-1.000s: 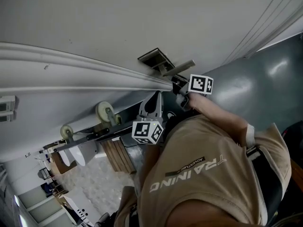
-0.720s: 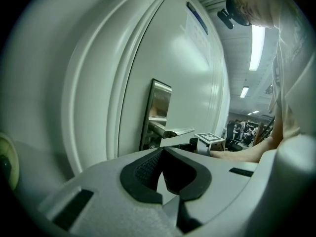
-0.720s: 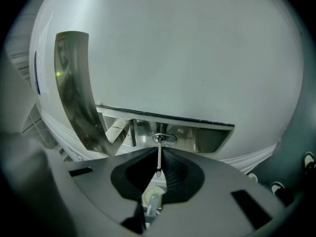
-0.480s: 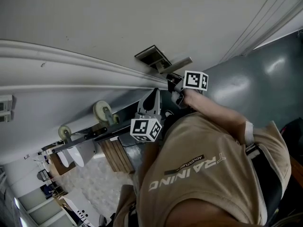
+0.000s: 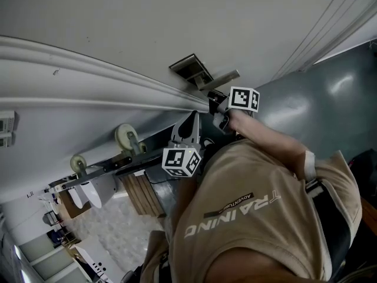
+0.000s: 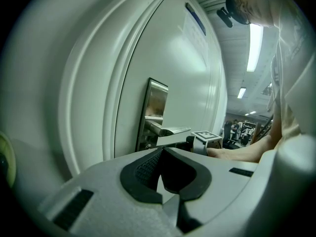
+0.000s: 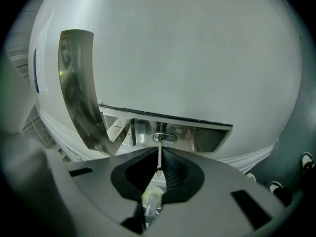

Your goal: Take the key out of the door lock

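The steel lock plate (image 7: 168,132) sits on the white door, with its lever handle (image 7: 79,98) to the left in the right gripper view. A thin key (image 7: 159,157) stands edge-on, its tip in the lock cylinder (image 7: 164,138). My right gripper (image 7: 159,154) is shut on the key, one pad on each side of the blade. In the head view the right gripper (image 5: 215,106) is pressed up to the lock plate (image 5: 189,71) just under the handle (image 5: 221,78). My left gripper (image 5: 192,121) hangs shut and empty below the door edge, apart from the lock.
The white door (image 5: 177,22) fills the upper part of the head view, with its moulded edge (image 5: 88,81) running left. A dark grey floor (image 5: 330,99) lies to the right. Wheels (image 5: 125,137) on a bar and a wooden crate (image 5: 141,194) lie below left.
The right gripper has shifted slightly up and left toward the lock plate over the last second. The left gripper has stayed about where it was.
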Tool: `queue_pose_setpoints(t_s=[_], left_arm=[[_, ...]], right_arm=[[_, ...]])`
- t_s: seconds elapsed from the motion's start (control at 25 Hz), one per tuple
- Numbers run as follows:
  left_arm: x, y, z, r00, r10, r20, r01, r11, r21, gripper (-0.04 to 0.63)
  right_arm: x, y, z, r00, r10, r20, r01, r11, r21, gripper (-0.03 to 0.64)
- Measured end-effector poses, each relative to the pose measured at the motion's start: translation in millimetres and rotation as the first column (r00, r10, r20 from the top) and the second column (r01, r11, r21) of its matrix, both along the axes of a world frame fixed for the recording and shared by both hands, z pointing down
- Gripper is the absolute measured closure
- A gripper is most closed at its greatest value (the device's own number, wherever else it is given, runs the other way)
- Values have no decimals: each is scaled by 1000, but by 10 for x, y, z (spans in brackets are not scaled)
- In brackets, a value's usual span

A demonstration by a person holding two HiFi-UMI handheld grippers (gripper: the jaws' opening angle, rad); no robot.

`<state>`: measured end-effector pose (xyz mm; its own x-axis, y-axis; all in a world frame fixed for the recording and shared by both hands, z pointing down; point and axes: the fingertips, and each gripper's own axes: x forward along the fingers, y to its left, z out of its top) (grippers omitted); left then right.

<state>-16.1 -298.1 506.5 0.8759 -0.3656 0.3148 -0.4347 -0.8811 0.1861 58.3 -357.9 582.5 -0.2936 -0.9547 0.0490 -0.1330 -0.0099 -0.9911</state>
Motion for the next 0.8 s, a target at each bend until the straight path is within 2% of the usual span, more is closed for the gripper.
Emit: queue_pose_setpoints(t_s=[0.24, 0.48, 0.6, 0.8], left_arm=[[-21, 5, -26, 1000, 3, -5, -3, 1000, 3, 586], [-84, -17, -34, 1000, -14, -15, 14, 1000, 1, 586], [-69, -26, -30, 1000, -7, -23, 7, 1000, 7, 586], [-72, 83, -26, 1000, 1, -30, -1, 1000, -1, 586]], right_arm=[[-5, 12, -2, 1000, -7, 2, 7, 1000, 1, 590], [-68, 244, 25, 1000, -31, 2, 31, 999, 17, 591], [-63, 258, -8, 999, -47, -26, 48, 998, 27, 591], [-135, 422, 13, 998, -54, -25, 55, 998, 12, 591]])
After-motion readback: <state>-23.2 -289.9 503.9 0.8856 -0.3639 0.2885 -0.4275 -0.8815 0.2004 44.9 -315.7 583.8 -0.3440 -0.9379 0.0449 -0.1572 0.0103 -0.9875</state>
